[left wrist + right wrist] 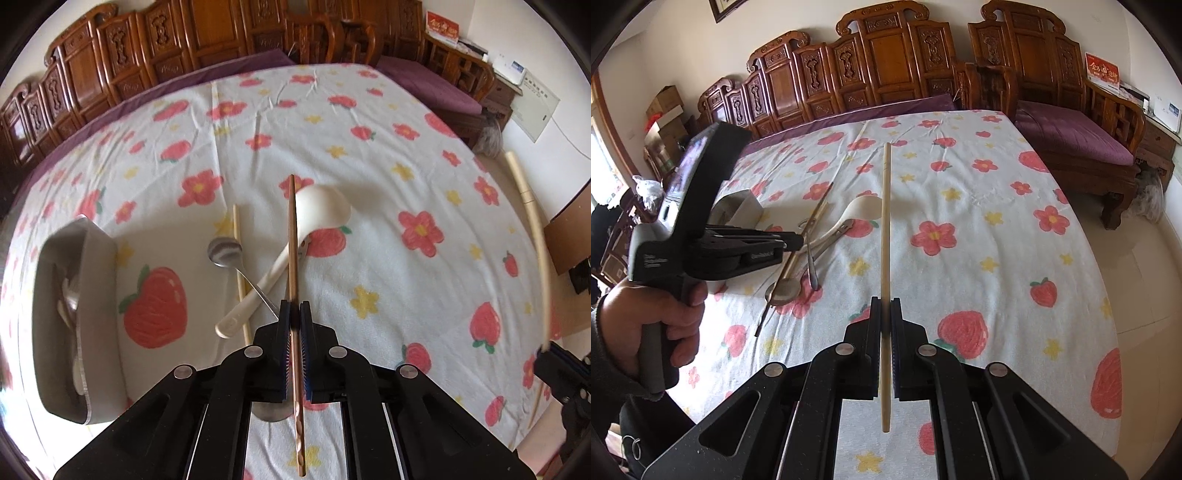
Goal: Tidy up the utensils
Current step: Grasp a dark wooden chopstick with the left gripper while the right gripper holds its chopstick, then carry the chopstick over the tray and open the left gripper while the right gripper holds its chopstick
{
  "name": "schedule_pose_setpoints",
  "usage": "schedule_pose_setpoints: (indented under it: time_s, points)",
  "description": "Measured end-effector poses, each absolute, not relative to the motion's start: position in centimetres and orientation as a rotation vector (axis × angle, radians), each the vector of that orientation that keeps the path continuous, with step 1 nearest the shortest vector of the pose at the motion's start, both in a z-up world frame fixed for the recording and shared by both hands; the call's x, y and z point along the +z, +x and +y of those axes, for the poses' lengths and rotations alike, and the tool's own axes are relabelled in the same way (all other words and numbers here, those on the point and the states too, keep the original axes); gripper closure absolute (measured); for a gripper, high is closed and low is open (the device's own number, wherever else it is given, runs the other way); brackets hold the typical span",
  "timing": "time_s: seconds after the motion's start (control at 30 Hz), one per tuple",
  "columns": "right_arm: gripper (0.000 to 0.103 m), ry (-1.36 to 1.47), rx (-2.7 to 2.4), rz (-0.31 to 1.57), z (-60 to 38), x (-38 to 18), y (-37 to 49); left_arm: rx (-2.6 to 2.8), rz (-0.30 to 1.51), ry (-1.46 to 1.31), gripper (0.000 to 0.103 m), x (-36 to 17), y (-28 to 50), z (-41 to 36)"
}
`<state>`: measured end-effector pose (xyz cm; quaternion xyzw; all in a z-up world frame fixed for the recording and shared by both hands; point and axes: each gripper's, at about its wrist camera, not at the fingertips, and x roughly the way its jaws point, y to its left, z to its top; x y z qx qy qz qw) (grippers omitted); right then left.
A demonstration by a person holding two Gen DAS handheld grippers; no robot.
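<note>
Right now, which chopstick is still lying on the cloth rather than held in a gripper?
The pale chopstick beside the metal spoon. The copper chopstick is clamped in the left gripper; the cream chopstick is in the right gripper.

Ahead of the left gripper (294,314), a white spoon (295,236), metal spoon (226,252) and chopstick (238,258) lay crossed, blocking that path, a grey tray (98,295) stood to its left, while bare tablecloth (406,277) lay open to its right.
</note>
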<state>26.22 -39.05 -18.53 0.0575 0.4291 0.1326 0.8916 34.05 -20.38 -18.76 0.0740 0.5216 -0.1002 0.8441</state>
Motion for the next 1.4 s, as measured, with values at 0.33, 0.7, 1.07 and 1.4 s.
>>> schedule_pose_setpoints:
  time_s: [0.33,0.7,1.07,1.4]
  points:
    - [0.097,0.120,0.305,0.862,-37.8,-17.5,25.5,-0.225,1.021,0.154,0.098,-14.9,32.0,-18.6]
    - [0.097,0.096,0.344,0.832,-34.8,-15.8,24.7,-0.223,0.978,0.146,0.099,-11.9,30.5,-14.4]
    - [0.097,0.069,0.376,0.834,-30.0,-13.9,27.0,-0.184,0.967,0.108,0.098,-10.0,30.8,-7.5]
    - [0.097,0.044,0.421,0.846,-24.0,-12.3,30.6,-0.180,0.984,0.088,0.098,-10.6,32.3,-1.5]
